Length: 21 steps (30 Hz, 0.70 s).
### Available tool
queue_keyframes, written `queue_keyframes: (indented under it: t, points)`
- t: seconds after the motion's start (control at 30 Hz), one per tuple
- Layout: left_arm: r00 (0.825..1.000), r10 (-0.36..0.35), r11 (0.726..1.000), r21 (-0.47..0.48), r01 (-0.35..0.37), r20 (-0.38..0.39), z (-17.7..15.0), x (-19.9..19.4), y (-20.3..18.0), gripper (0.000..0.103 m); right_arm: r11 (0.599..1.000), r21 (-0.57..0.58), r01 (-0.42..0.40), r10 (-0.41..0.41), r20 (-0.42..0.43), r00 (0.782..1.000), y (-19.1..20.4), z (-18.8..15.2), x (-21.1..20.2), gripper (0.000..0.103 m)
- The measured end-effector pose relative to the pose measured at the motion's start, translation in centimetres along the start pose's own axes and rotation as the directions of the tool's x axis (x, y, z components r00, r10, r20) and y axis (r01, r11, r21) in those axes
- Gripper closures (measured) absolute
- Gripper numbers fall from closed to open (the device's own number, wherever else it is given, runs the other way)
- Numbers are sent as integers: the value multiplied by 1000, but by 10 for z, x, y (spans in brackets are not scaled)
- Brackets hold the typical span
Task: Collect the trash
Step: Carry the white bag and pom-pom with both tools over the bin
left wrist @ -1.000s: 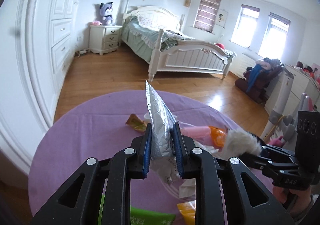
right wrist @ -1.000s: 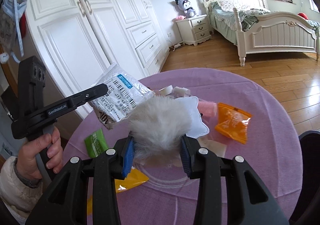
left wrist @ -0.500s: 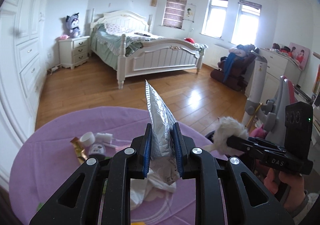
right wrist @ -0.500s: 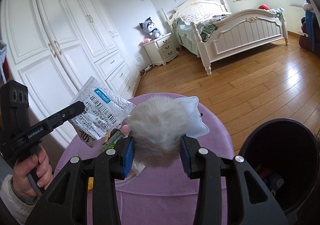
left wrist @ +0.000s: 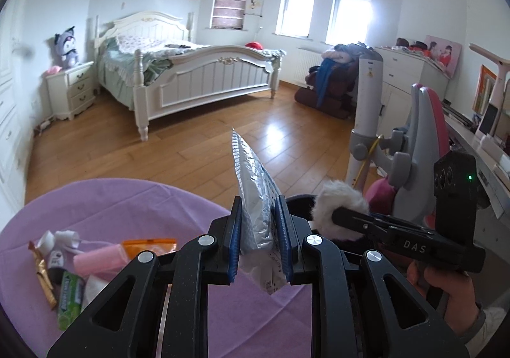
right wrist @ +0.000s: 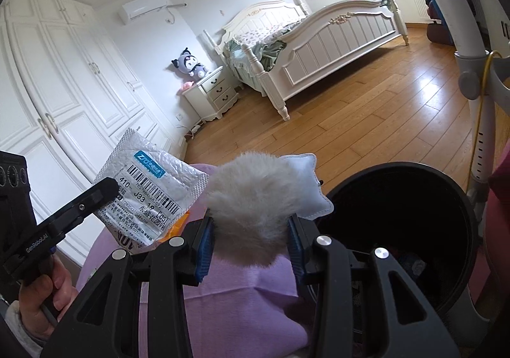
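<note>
Both hands point downward: the left hand-held gripper [left wrist: 259, 232] is clenched on a crinkled silver mailer [left wrist: 255, 198] standing upright; the right hand-held gripper [right wrist: 251, 245] squeezes a grey fluffy pompom [right wrist: 255, 198]. Only the right view shows the round black bin [right wrist: 414, 198] at 3 o'clock beside the purple tabletop [right wrist: 239, 310]

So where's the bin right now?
In the right wrist view the black bin sits lower right, past the purple table's edge, just right of the fur ball in the right gripper.
</note>
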State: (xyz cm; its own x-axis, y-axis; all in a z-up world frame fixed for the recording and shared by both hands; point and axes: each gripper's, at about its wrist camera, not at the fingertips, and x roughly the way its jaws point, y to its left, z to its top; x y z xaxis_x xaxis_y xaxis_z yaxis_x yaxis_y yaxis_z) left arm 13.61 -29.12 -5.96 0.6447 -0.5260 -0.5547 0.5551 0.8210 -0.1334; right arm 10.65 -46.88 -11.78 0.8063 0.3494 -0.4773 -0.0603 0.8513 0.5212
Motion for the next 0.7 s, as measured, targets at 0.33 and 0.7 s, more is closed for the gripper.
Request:
queue_keyframes:
  t: [0.33,0.7]
  points:
    - [994,-84,995,56,88,-73,-4,59,-59,82,992,117,57,-59,13,998,-57,-6,-6,64]
    - [986,-112,990,75,122,-124,-9,96,-87,82,981,174,83,-84,-2,996,-96,-16,-13,64]
